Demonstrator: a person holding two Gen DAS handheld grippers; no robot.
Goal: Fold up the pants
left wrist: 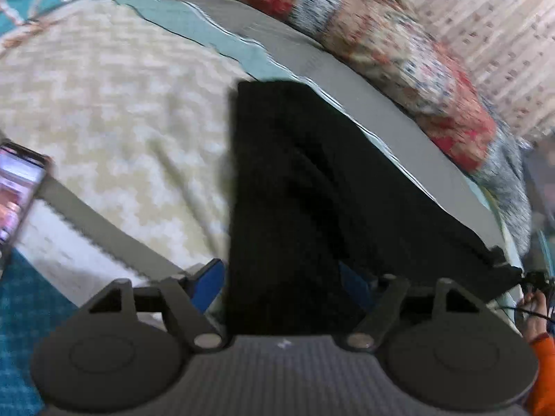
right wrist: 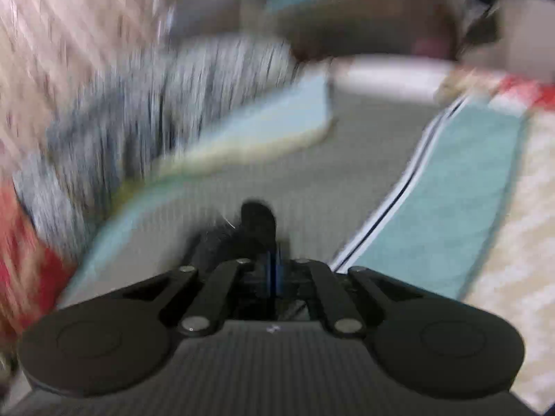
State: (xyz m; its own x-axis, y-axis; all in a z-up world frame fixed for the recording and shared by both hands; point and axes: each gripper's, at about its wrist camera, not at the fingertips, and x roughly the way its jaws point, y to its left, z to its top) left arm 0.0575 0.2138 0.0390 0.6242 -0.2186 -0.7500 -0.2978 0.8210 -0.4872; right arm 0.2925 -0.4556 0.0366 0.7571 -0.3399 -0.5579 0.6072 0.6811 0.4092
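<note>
The black pants (left wrist: 298, 187) lie on the bed in the left wrist view and stretch from my left gripper (left wrist: 284, 284) toward the lower right. The cloth drapes over the space between the left blue fingers (left wrist: 208, 282), which stand wide apart. In the right wrist view my right gripper (right wrist: 272, 270) has its blue pads pressed together on a bunched end of the black pants (right wrist: 249, 228), held above the grey sheet. That view is blurred by motion.
The bed has a cream patterned cover (left wrist: 114, 104), a teal band (left wrist: 225, 41) and a grey sheet (left wrist: 381, 104). A red floral pillow (left wrist: 399, 45) lies along the far edge. A phone (left wrist: 17, 187) rests at the left. A person's hand (left wrist: 534, 312) shows at the right edge.
</note>
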